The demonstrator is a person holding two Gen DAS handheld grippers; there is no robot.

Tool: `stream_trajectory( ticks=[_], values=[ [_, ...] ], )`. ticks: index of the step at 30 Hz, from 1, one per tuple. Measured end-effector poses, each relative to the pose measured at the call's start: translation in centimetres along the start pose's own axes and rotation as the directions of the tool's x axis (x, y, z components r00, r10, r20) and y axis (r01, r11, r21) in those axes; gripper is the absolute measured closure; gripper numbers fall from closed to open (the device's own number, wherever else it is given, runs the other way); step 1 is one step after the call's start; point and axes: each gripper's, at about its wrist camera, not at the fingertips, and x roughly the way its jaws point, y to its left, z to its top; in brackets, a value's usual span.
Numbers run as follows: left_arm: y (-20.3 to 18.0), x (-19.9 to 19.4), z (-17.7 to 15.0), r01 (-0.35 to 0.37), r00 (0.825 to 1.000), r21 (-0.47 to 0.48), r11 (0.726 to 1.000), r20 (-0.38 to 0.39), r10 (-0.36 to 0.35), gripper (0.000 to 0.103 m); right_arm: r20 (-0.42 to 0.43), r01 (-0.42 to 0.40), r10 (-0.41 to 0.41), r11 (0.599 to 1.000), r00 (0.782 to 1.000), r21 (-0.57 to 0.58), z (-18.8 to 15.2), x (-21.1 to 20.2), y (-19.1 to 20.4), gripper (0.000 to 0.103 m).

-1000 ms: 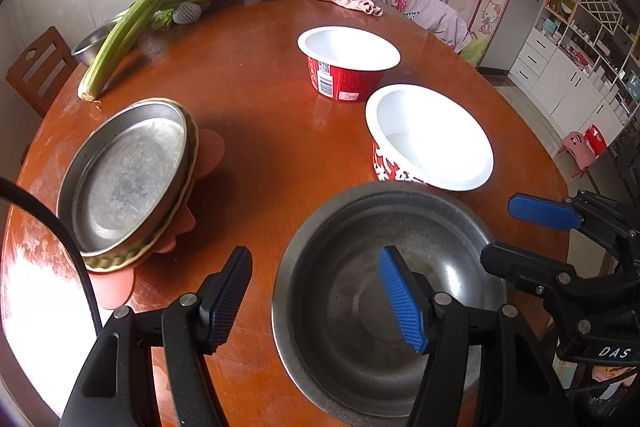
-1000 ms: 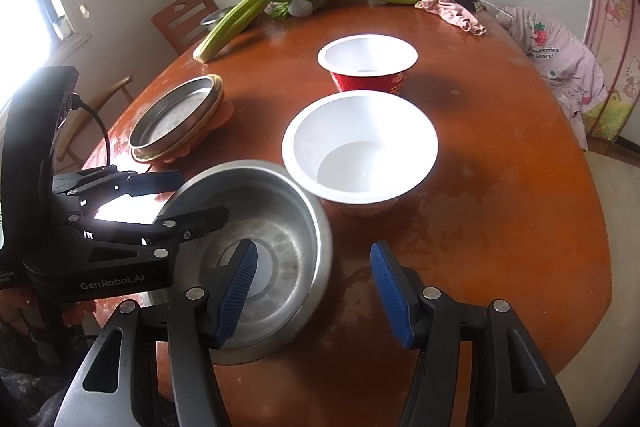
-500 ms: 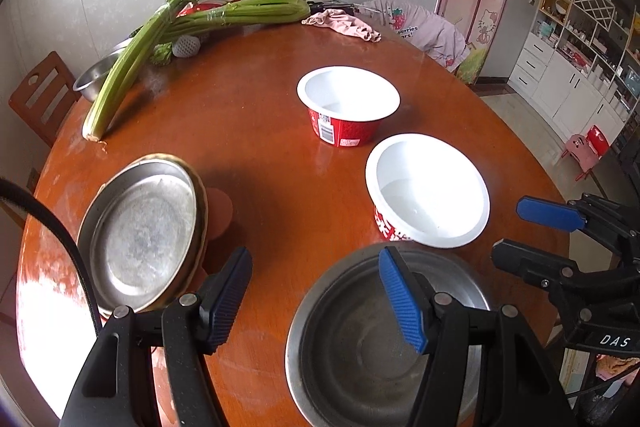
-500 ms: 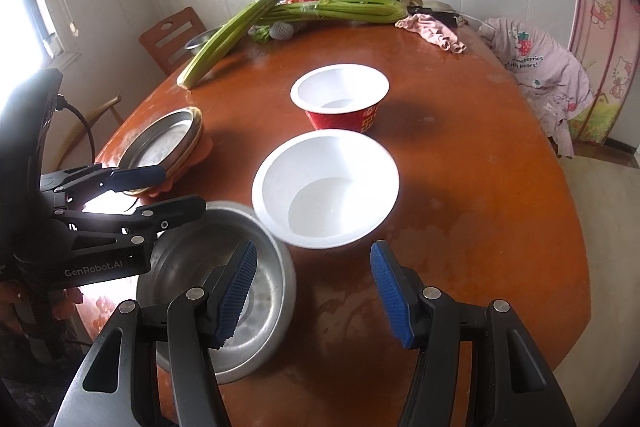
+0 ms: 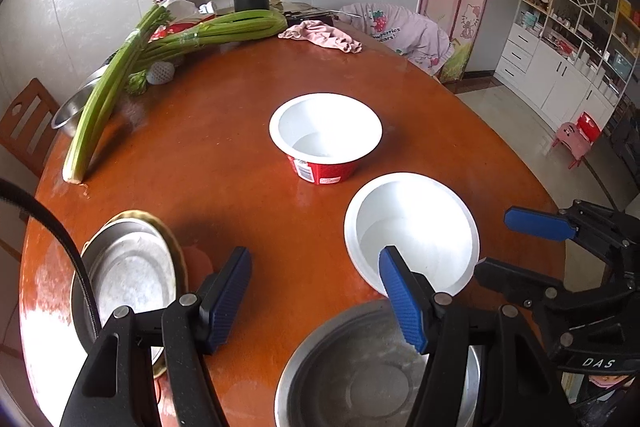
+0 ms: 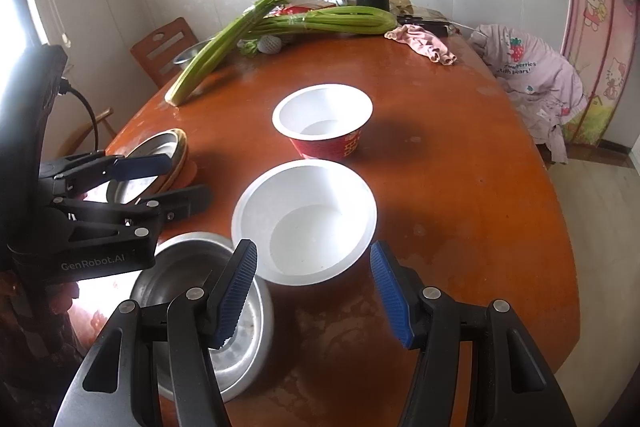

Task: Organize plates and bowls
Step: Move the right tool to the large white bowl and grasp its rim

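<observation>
My left tongs [image 5: 316,297] part-open and empty, my right tongs [image 6: 314,293] likewise, wide white bowl [image 6: 304,221] as landmark, steel bowl [image 6: 200,311] touching its near-left, red bowl [image 6: 323,121] just behind, stacked plates [image 6: 160,163] well left on the surface [image 6: 460,187]

"GenRobot.AI" marks the left tongs [image 6: 160,183], "DAS" the right tongs [image 5: 516,247], "with bears!" the pink garment [image 6: 528,67].

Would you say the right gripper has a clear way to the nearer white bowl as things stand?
Probably yes. The right gripper is open and empty, and the white bowl sits just ahead of its fingertips on the table. The steel basin lies off to one side, and the left gripper is clear of the path.
</observation>
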Motion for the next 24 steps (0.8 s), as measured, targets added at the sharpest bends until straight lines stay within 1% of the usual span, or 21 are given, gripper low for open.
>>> stream_trajectory(
  ticks=[11,17,24],
  values=[
    [-1.1,3.1,1.7,0.047,0.998,0.032,0.998,-0.054,-0.045,0.037,-0.039,0.003,-0.002,1.0,0.999,0.03,0.6,2.0,-1.4,0.042],
    [-1.5,4.4,2.0,0.072,0.994,0.028,0.997,-0.08,-0.069,0.037,-0.065,-0.003,0.005,0.999,0.998,0.032,0.6,3.0,-1.6,0.042],
    [-1.7,6.5,2.0,0.099,0.986,0.015,0.995,-0.135,-0.096,0.037,-0.11,-0.017,0.02,0.999,0.994,0.031,0.3,4.7,-1.5,0.041]
  ],
)
